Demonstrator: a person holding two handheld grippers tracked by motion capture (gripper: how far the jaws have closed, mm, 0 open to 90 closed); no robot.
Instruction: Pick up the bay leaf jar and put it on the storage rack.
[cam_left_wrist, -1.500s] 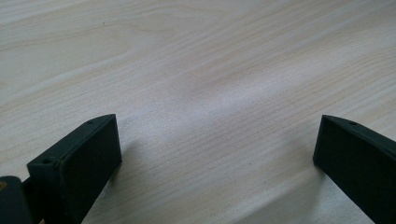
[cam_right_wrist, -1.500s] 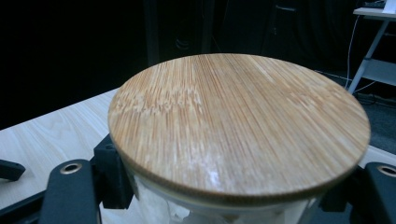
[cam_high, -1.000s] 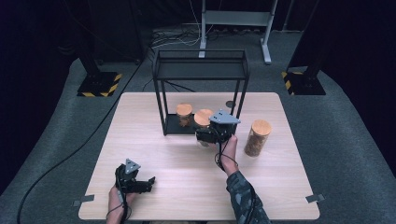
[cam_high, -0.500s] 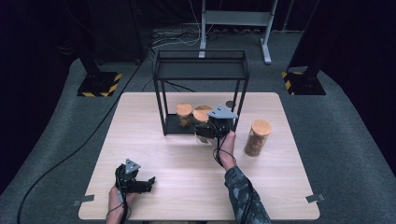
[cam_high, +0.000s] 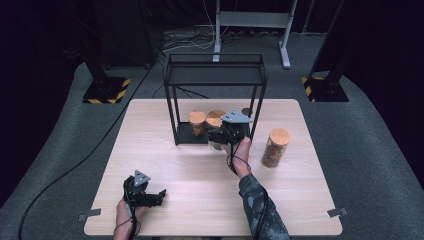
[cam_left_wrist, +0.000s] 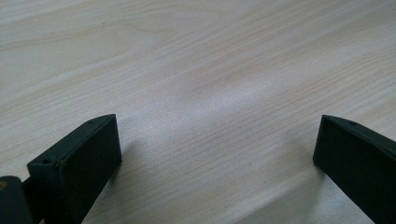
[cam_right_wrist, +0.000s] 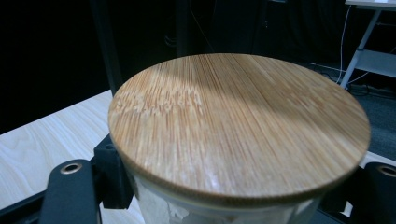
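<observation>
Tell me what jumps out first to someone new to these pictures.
The black metal wire-frame shelf standing at the table's far middle draws the eye, with bamboo-lidded glass jars clustered at its base. The right claw is shut on one bamboo-lidded glass jar at the shelf's front, its round lid looming large in the right gripper view. Another tall bamboo-lidded jar of brown contents stands alone to the right, and the left claw rests open at the pale wooden table's near left.

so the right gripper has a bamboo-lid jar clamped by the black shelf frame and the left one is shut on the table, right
Not quite: the left gripper is open, its jaws wide apart over bare table, as the left gripper view shows. The right gripper does clamp a bamboo-lid jar by the black shelf frame.
</observation>
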